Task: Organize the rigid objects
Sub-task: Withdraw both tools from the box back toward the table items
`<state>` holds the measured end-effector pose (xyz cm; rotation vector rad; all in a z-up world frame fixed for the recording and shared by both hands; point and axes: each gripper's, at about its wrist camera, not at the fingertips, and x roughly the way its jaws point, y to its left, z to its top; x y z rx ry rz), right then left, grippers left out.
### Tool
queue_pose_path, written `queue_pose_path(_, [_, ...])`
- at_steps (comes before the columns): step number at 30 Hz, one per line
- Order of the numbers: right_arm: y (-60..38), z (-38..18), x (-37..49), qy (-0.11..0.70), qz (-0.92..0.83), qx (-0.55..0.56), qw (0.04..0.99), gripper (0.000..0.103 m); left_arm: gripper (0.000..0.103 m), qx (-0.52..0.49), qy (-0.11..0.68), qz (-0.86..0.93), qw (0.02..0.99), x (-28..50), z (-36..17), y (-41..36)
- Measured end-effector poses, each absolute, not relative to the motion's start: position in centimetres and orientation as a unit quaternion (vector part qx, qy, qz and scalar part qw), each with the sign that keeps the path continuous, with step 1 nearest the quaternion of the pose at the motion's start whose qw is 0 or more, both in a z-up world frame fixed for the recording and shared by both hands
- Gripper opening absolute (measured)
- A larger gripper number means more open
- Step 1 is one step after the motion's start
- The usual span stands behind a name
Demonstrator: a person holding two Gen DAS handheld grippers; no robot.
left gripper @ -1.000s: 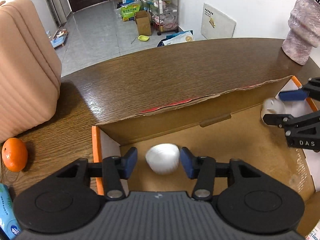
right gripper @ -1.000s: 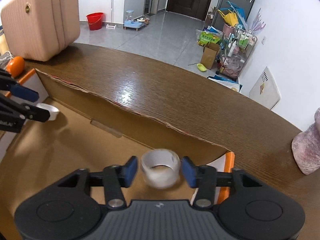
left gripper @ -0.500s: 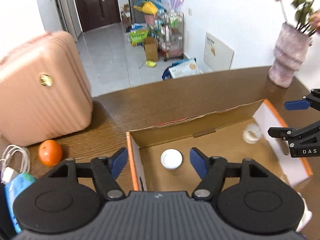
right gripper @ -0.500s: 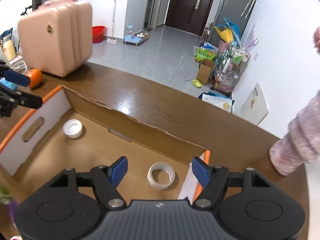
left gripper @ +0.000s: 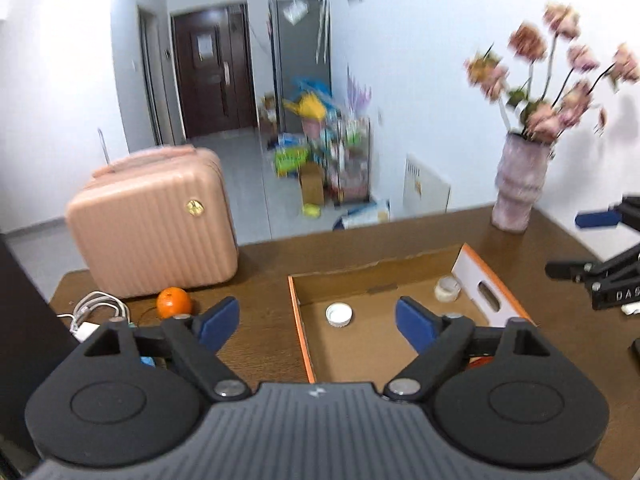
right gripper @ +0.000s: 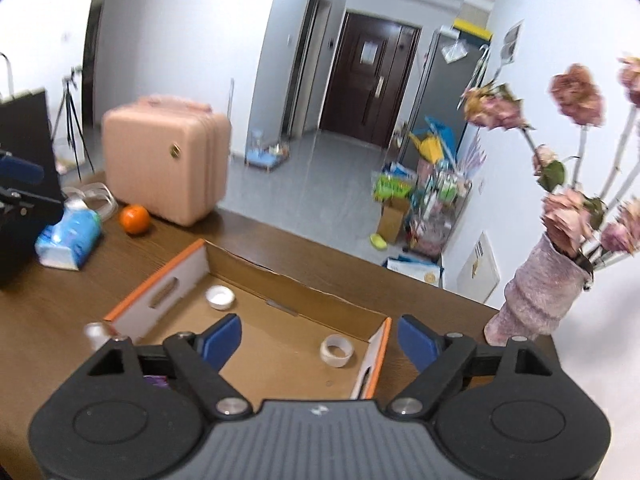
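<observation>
Cardboard box (right gripper: 276, 350) on brown wooden table (right gripper: 60, 304) (glossy), tiled hallway beyond

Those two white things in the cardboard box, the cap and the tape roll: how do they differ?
The white cap is a shallow closed disc with a raised rim; the tape roll is an open ring you can see through. The cap lies near the box's left end wall, the tape roll by the right end wall. The tape roll stands taller. Both lie flat on the cardboard box floor, free of either gripper.
</observation>
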<state>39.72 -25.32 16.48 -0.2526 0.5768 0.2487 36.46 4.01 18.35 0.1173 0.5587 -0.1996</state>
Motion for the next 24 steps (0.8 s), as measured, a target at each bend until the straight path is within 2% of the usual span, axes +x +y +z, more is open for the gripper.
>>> queue_pose_path(2, [-25.5, 16.2, 37.0, 0.267, 0.126, -0.11, 0.949, 0.086, 0.099, 0.056, 0.236, -0.082, 0.967, 33.2, 18.1, 4.1])
queue_pose_path(5, [-25.8, 15.8, 33.0, 0.223, 0.137, -0.077, 0.962, 0.086, 0.099, 0.058, 0.185, -0.061, 0.979, 28.8, 17.4, 3.9])
queue_pose_path(12, [-26.0, 13.8, 24.5, 0.148, 0.144, 0.003, 0.979, 0.089, 0.102, 0.028, 0.125, -0.042, 0.991, 21.0, 15.0, 3.6])
queue_pose_path(16, [-25.9, 11.8, 19.9, 0.127, 0.139, 0.013, 0.982, 0.099, 0.103, 0.039, 0.078, -0.007, 0.996, 16.3, 12.6, 3.1])
queue_pose_path(19, [-25.4, 10.1, 16.7, 0.133, 0.137, 0.012, 0.982, 0.099, 0.103, 0.033, 0.073, 0.007, 0.997, 13.4, 10.6, 3.0])
queue_pose_path(24, [-24.6, 5.8, 9.5, 0.127, 0.109, 0.043, 0.985, 0.103, 0.103, -0.044, 0.11, -0.014, 0.993, 6.9, 5.5, 4.4])
